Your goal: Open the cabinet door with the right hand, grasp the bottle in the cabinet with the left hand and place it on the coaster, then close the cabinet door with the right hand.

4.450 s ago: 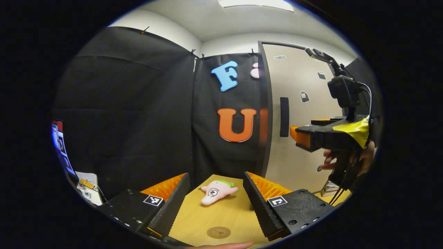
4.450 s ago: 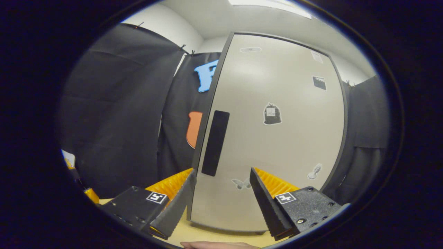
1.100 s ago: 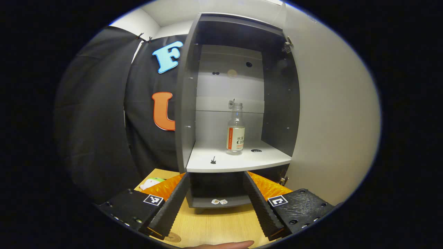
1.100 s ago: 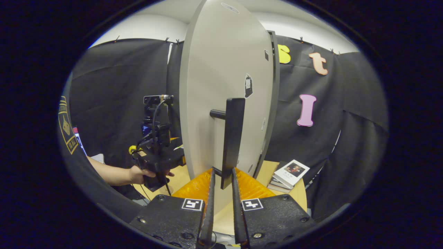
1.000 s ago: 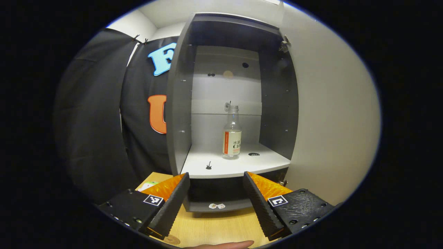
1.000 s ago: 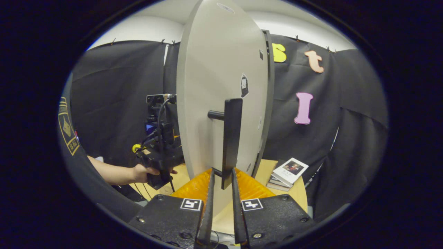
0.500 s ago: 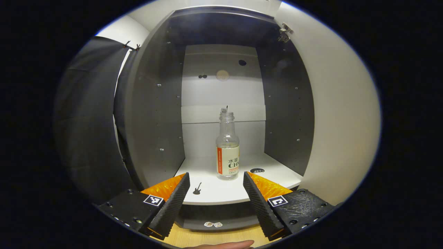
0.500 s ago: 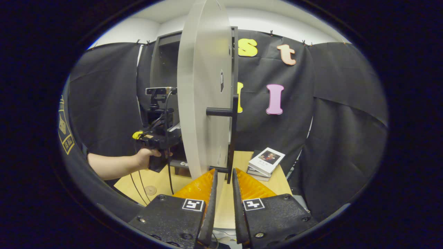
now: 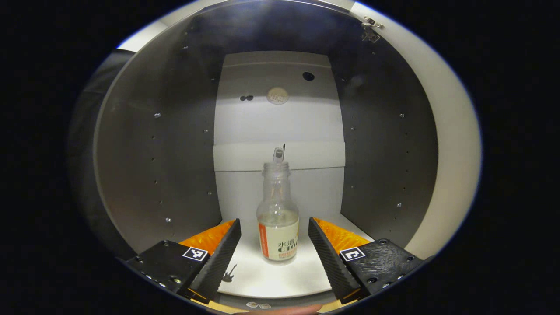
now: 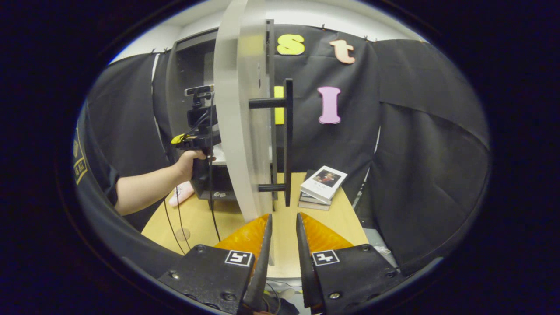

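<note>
A clear glass bottle [image 9: 278, 238] with a white and orange label stands upright on the white shelf [image 9: 280, 280] inside the open cabinet. My left gripper [image 9: 274, 224] is open, one finger on each side of the bottle, neither touching it. In the right gripper view the pale cabinet door [image 10: 236, 131] stands open, seen edge-on, with its black bar handle [image 10: 288, 140] facing right. My right gripper [image 10: 283, 216] sits just below and short of the handle, its fingers a narrow gap apart with nothing between them. The round coaster [image 10: 183, 234] lies on the wooden table [image 10: 323, 221].
A hand [image 10: 189, 158] holds the left gripper [image 10: 197, 139] at the cabinet mouth. A pink plush toy [image 10: 180, 193] lies by the cabinet foot. Stacked books [image 10: 323, 183] sit right of the door. The grey cabinet walls [image 9: 166, 166] close in on both sides of the left gripper.
The left gripper has moved into the cabinet until its fingers flank the bottle. The door has swung wider; the right gripper has let go of the handle and drawn back.
</note>
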